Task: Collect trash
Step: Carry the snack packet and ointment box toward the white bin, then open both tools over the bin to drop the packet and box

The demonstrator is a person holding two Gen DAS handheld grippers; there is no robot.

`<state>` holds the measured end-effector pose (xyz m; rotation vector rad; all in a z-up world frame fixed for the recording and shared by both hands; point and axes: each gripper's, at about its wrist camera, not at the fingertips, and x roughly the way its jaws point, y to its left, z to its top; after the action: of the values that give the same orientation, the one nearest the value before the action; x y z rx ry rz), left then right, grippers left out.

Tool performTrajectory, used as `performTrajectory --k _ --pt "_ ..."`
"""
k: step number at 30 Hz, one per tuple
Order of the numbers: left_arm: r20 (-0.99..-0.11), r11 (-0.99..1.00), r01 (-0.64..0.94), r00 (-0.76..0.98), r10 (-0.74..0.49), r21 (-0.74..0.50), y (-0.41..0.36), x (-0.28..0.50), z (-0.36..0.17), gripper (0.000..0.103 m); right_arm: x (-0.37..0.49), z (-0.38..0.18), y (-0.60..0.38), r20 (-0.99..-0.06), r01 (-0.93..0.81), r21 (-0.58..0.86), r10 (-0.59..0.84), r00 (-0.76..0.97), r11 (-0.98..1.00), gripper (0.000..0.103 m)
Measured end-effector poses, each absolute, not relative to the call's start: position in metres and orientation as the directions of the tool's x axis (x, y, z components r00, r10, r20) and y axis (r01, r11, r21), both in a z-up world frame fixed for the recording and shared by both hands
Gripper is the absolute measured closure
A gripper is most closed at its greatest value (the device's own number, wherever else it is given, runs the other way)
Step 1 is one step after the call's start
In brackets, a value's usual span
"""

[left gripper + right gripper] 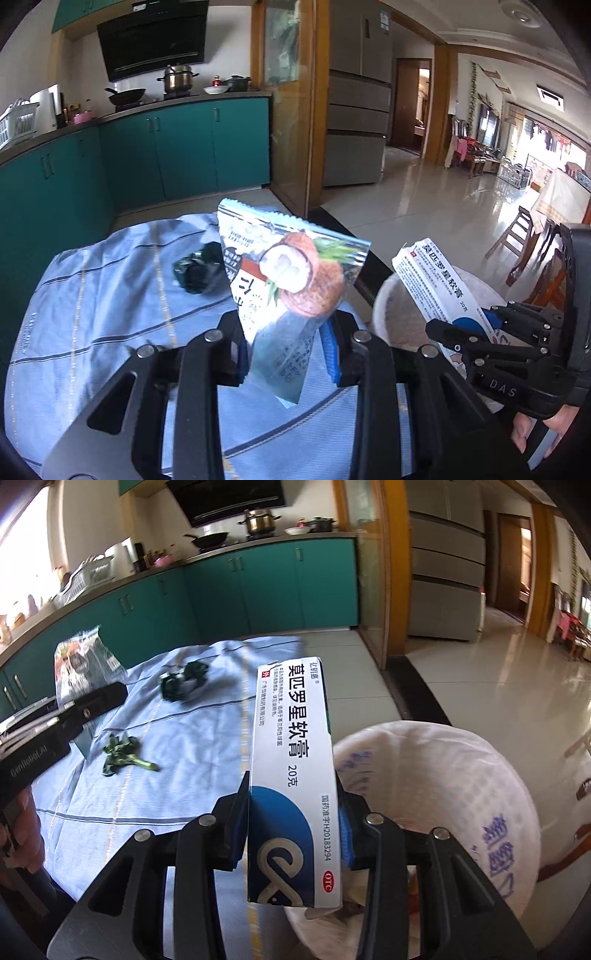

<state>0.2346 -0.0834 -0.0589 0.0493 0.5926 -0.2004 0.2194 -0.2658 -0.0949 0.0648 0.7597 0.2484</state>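
Both narrow: left gripper (284,347) jaws clamp the coconut snack wrapper (291,280); right gripper (291,834) jaws clamp the ointment box (291,760), near the white bag (461,797).

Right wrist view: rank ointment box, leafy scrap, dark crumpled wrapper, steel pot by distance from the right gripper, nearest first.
1. ointment box: clamped in the right gripper, standing up from it.
2. leafy scrap: on the blue cloth, to the left.
3. dark crumpled wrapper: farther back on the cloth.
4. steel pot: on the stove across the kitchen.
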Motion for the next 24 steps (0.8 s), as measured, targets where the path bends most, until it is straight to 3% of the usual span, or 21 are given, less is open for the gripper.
performTrajectory --k 13,24 --pt "-0.612 0.935 0.354 0.747 -0.259 0.036 -0.193 0.241 -0.099 0.071 0.196 -0.102 -0.355 -0.666 -0.041 0.186 0.156 0.730 0.982 0.064" --pt "-0.659 0.902 0.427 0.695 -0.287 0.058 -0.241 0.243 -0.126 0.070 0.185 -0.108 -0.396 -0.665 0.058 0.219 0.106 0.739 0.974 0.064"
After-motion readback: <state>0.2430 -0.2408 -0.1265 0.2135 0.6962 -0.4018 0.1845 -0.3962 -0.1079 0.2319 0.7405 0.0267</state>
